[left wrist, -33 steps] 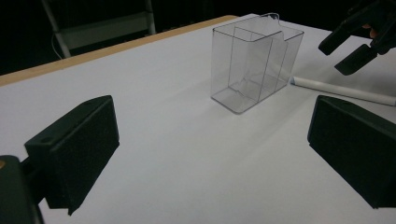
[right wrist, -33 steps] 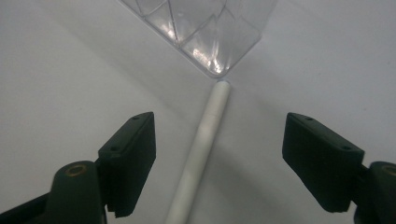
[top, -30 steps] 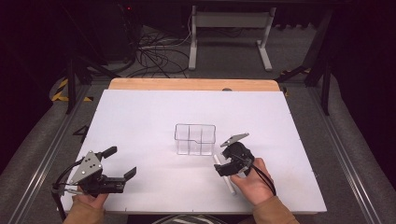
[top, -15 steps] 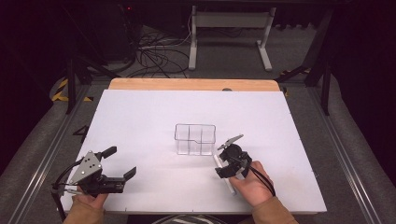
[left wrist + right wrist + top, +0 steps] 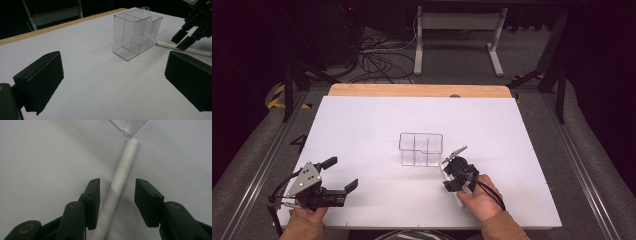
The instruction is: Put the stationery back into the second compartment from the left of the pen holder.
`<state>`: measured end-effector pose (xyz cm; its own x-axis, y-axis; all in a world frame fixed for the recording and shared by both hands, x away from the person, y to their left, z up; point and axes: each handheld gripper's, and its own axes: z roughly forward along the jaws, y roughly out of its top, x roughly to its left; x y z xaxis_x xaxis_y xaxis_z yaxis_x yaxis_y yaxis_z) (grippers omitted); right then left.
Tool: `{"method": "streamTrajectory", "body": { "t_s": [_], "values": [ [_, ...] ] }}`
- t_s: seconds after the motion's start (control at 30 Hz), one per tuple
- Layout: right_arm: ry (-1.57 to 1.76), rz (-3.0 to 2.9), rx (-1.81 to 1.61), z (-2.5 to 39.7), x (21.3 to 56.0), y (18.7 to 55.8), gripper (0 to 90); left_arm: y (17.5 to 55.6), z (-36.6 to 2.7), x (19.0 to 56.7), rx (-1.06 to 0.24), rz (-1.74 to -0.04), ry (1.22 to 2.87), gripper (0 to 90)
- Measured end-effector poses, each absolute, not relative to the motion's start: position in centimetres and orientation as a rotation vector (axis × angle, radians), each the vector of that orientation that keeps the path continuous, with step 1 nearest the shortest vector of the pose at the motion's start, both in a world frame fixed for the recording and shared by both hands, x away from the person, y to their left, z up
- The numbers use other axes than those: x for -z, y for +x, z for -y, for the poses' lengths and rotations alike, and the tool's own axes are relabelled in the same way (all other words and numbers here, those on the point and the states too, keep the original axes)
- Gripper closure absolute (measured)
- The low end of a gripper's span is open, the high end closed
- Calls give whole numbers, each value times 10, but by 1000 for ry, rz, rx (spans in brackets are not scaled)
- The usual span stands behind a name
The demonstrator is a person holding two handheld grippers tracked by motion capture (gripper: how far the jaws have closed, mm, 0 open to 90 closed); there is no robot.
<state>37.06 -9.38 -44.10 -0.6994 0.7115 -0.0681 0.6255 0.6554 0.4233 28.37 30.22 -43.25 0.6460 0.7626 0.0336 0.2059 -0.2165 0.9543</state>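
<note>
White pen [image 5: 117, 187] flat on table, between the right gripper's [image 5: 117, 195] parted jaws.

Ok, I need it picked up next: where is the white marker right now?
The white marker lies flat on the table between the right gripper's open jaws, its tip by a corner of the clear organizer.

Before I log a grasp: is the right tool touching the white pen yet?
Cannot tell. In the right gripper view the right tool is open astride the white pen; a gap shows on one side, but the other jaw sits flush against it.
</note>
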Motion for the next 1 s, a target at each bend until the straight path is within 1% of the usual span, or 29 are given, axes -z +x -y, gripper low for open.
{"method": "streamTrajectory", "body": {
  "t_s": [0.27, 0.53, 0.8, 0.87, 1.0],
  "values": [
    [1118, -2644, -509, 91, 446, 372, 673, 284, -302, 433, -625, -785, 1751, 29],
    [1226, -2592, -500, 88, 446, 371, 681, 283, -302, 433, -622, -785, 1752, 29],
    [1282, -2553, -490, 85, 447, 369, 708, 283, -301, 433, -625, -783, 1753, 29],
    [1299, -2537, -486, 84, 447, 368, 720, 284, -301, 433, -627, -781, 1755, 29],
    [1326, -2515, -491, 82, 447, 365, 774, 284, -301, 433, -630, -778, 1758, 29]
  ]
}}
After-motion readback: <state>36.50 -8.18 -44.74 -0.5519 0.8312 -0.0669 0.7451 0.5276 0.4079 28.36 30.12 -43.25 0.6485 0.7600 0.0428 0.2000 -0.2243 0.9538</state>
